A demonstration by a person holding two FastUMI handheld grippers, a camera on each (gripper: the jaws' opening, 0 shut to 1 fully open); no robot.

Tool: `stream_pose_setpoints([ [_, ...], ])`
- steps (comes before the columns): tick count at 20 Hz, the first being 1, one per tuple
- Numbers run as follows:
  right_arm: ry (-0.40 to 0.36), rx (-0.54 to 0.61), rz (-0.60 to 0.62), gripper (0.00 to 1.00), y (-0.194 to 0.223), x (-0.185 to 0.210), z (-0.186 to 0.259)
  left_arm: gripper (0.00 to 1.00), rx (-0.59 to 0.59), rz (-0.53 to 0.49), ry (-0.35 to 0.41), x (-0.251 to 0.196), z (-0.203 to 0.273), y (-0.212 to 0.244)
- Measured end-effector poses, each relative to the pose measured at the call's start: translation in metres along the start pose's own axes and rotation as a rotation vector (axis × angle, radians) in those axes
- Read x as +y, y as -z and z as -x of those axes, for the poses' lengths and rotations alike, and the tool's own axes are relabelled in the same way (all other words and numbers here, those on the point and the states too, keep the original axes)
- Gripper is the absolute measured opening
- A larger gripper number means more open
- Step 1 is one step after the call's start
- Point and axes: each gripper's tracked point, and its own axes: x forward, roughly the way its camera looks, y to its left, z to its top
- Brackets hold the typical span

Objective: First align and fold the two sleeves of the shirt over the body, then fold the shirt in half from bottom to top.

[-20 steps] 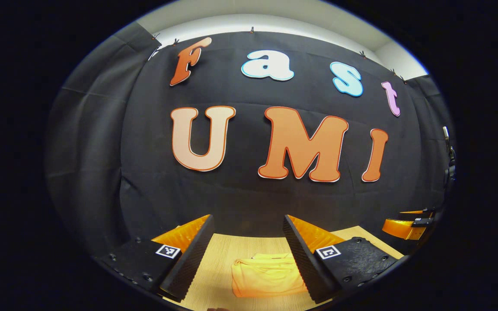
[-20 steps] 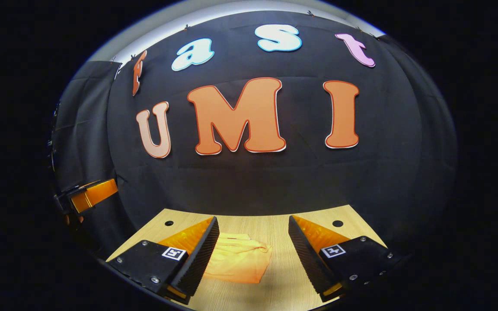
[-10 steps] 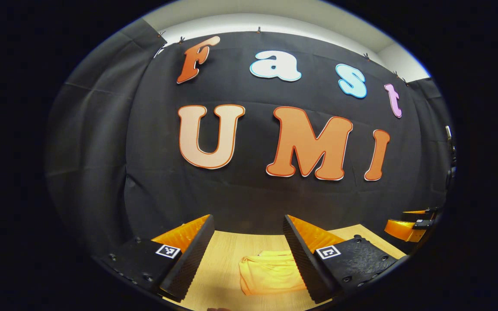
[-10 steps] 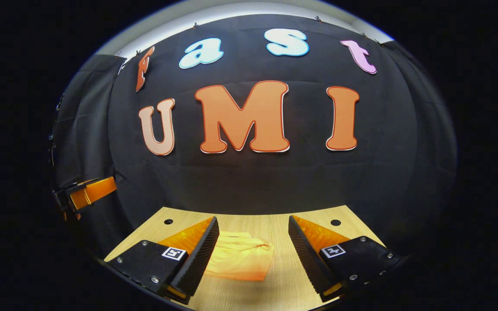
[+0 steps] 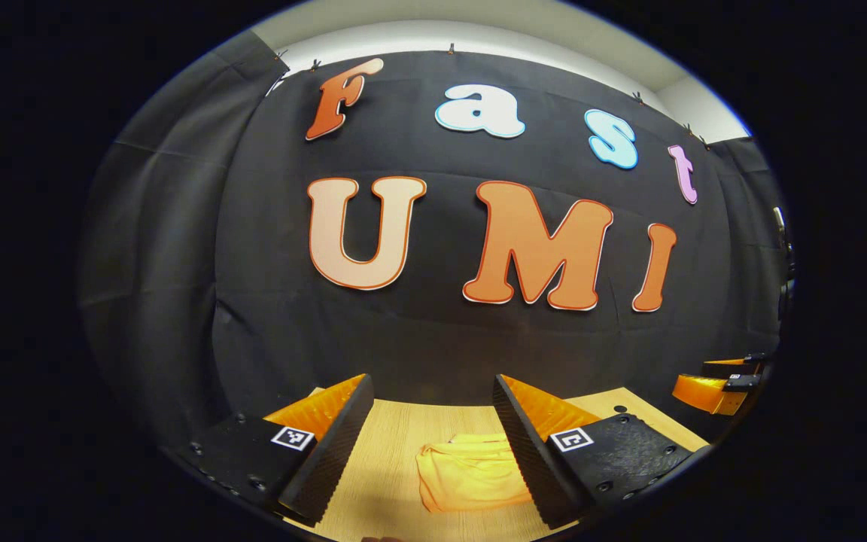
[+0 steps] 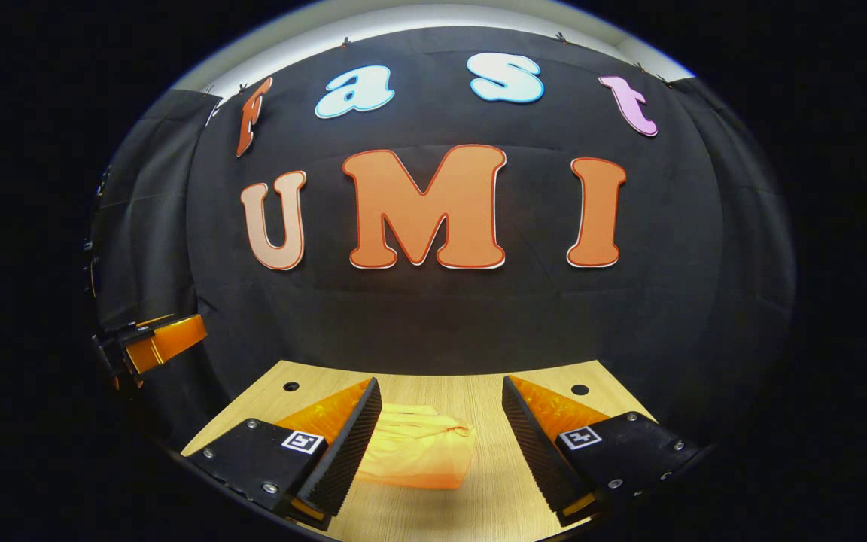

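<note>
Your left gripper (image 5: pixel 430 444) and right gripper (image 6: pixel 441 444) both hang wide open, holding nothing. The soft yellow folded shirt (image 6: pixel 418 455) lies on the pale wooden table (image 6: pixel 494 497); it looks limp and light, so pinch its edges.

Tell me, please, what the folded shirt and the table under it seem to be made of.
The shirt: it looks like soft knit fabric, yellow and matte, probably cotton or a blend; it wrinkles and lies in a limp, rounded bundle. The table: light wood or wood-look laminate, smooth with a slight sheen; fine straight grain lines run along it, and round holes are cut near its far edge. Solid or veneer, I cannot tell.
</note>
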Motion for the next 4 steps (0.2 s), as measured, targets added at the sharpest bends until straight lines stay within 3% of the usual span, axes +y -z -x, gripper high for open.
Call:
stream_pose_setpoints([
  [4,0.021,0.01,-0.005,0.98,0.0037,-0.0003,0.0007,0.98,0.005,0.013,-0.015,0.0113,0.0002,0.0019],
])
